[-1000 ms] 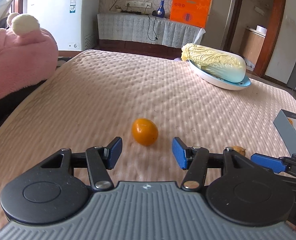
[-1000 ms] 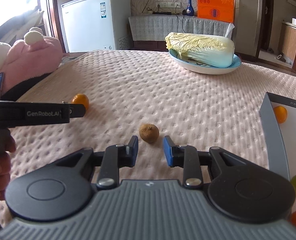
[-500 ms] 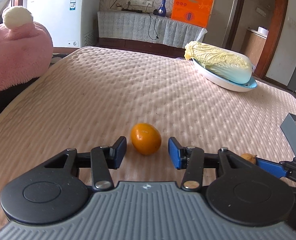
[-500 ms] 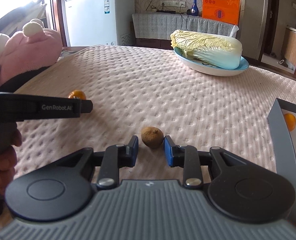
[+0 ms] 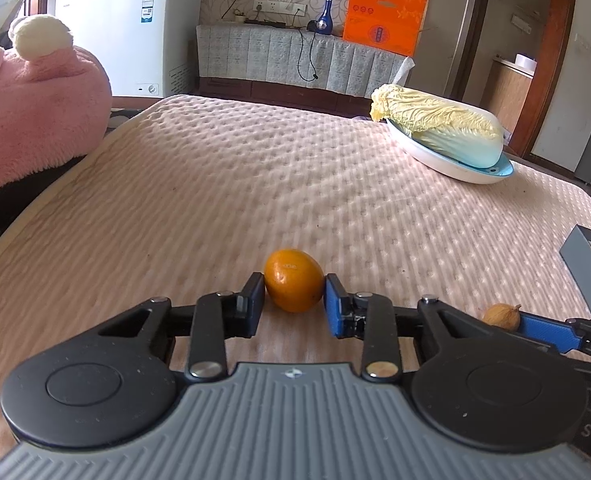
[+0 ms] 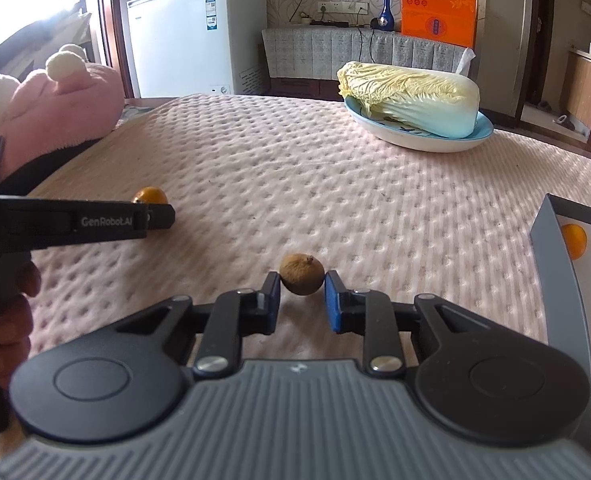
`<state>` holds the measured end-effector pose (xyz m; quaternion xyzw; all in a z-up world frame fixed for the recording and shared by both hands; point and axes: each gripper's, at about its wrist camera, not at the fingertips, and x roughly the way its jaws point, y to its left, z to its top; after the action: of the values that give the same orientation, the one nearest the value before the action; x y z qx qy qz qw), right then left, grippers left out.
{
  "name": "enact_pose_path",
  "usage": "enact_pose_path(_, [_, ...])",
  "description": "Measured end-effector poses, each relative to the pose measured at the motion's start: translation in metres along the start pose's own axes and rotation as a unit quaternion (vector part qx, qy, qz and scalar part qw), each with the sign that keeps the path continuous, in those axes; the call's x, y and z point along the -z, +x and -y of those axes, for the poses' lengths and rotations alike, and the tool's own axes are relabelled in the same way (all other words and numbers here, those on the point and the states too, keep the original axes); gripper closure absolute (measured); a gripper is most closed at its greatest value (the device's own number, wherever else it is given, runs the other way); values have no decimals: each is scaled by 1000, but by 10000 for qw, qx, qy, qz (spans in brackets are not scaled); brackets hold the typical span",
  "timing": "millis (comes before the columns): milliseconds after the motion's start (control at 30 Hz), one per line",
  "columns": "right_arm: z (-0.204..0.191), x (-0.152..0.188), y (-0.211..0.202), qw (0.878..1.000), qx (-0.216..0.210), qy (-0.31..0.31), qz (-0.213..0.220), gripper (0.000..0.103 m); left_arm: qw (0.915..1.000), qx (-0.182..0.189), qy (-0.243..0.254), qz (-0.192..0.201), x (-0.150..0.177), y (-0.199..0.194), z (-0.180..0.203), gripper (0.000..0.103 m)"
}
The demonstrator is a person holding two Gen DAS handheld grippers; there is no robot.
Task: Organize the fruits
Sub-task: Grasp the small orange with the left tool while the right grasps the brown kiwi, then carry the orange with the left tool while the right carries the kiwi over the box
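Orange (image 5: 294, 286): on the pink cloth (image 5: 255, 184), square between the pads of the left gripper (image 5: 294, 304); jaws closing, both pads at its sides and seemingly just touching, so a pickup looks to be in hand. Brown fruit (image 6: 302, 274): small, rough-skinned, on the cloth between the tips of the right gripper (image 6: 302, 300), whose jaws are clenched on its flanks; not yet lifted. Box (image 6: 559, 280): grey-walled, right of the right gripper, already holding an orange fruit and a green one, likely the destination. Cabbage (image 6: 409, 98): on a plate (image 6: 415, 140) far ahead and to the right, well apart, untouched. Pink plush (image 5: 31, 116): far left, off the cloth.
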<state>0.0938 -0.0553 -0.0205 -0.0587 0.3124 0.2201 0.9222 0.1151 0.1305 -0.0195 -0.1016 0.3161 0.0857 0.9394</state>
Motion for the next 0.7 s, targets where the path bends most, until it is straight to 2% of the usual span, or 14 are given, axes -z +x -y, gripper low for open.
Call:
enact_pose_path(200, [-5,1,-21,9998,-107,86,125,76,9999,54,103,28,6,-24,14,66])
enact_pose_path(333, [-6,6,-36,9997,-107,141,163,76,9997,87,191,155,9,-47,22,66])
enact_pose_path(500, [-1,10,-59,9994,-56,191,289,76,9995,143,52,268,11,-77,27,66])
enact_pose_path(700, [6,18,-85,9989,-30,268,376,76,9987,311,166,381,23,-118,50,66])
